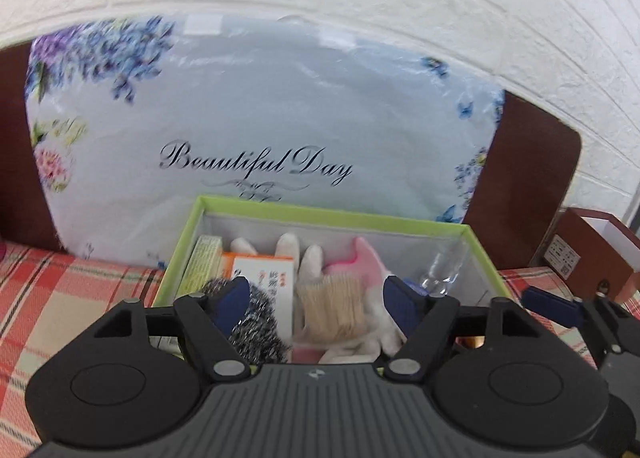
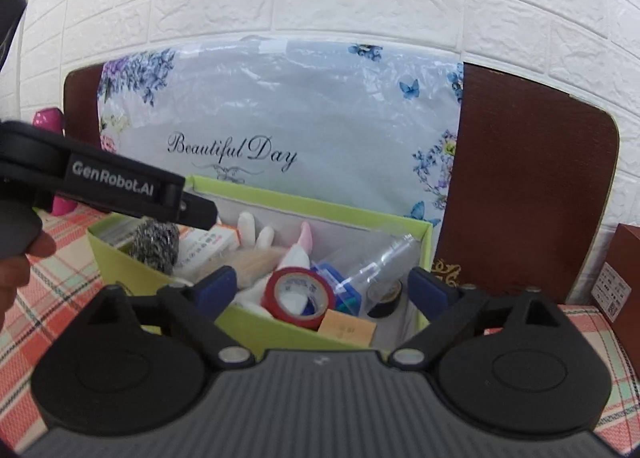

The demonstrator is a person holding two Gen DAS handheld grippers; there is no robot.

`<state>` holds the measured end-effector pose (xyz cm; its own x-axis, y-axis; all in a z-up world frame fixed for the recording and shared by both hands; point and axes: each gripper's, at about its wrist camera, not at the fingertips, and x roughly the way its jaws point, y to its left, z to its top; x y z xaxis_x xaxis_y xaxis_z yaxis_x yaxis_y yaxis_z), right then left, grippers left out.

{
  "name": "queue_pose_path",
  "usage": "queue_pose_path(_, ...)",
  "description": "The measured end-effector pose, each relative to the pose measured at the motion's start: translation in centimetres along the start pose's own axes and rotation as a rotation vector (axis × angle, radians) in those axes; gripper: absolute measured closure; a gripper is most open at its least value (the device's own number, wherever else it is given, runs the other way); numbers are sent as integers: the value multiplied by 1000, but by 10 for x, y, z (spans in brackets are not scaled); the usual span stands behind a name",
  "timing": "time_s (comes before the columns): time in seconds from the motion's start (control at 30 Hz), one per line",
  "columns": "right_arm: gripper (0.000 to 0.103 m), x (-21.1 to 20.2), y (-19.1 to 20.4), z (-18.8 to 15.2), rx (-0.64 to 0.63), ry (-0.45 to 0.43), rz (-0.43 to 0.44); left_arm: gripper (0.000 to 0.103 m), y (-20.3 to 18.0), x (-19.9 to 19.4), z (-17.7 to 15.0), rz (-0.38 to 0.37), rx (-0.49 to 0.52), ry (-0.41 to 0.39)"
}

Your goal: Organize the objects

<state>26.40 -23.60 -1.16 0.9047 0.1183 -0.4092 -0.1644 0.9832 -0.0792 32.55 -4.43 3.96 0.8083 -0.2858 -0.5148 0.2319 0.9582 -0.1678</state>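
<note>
I have both grippers hovering at the near edge of the green box point(image 1: 320, 214), which sits on the plaid-covered bed point(image 1: 60, 290), its far side up against a pale blue floral cushion point(image 1: 260, 118) printed "Beautiful Day" that leans on a brown headboard point(image 2: 528, 178).

My left gripper point(image 1: 316, 298) has its jaws spread wide, nothing between the blue pads. Past them, inside the box, I see a steel wool scourer point(image 1: 256, 318) at the near left, an orange-and-white carton point(image 1: 264, 274) beside it, a bundle of wooden sticks point(image 1: 332, 306) in the middle, a white glove point(image 1: 288, 250) towards the far wall and a pink-and-white soft item point(image 1: 360, 266) next to it. A clear plastic bottle point(image 1: 444, 270) lies at the right end.

My right gripper point(image 2: 320, 290) is likewise spread open and empty. Through its view the right end of the box holds a roll of red tape point(image 2: 298, 292), a blue item point(image 2: 332, 274) behind it, a small tan card point(image 2: 348, 328) at the near wall and a dark roll point(image 2: 386, 296) in the near right corner, under the clear bottle.

A brown box point(image 1: 588, 254) stands off the bed to the right, and something bright pink point(image 2: 48, 118) shows by the headboard's left end.
</note>
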Motion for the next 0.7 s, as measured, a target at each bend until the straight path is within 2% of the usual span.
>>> queue_pose_path(0.17,1,-14,1,-2,0,15,-10,26,-8,-16,-1,25,25,0)
queue_pose_path(0.27,0,-34,0,3,8,-10,-18,24,-19,-39,-2,54,63,-5)
queue_pose_path(0.37,0,-61,-3,4,16,-28,-22,20,-29,-68,-6,78,59,7)
queue_pose_path(0.7,0,-154,-3,-19,86,-52,4,17,-57,-142,-49,75,68,9)
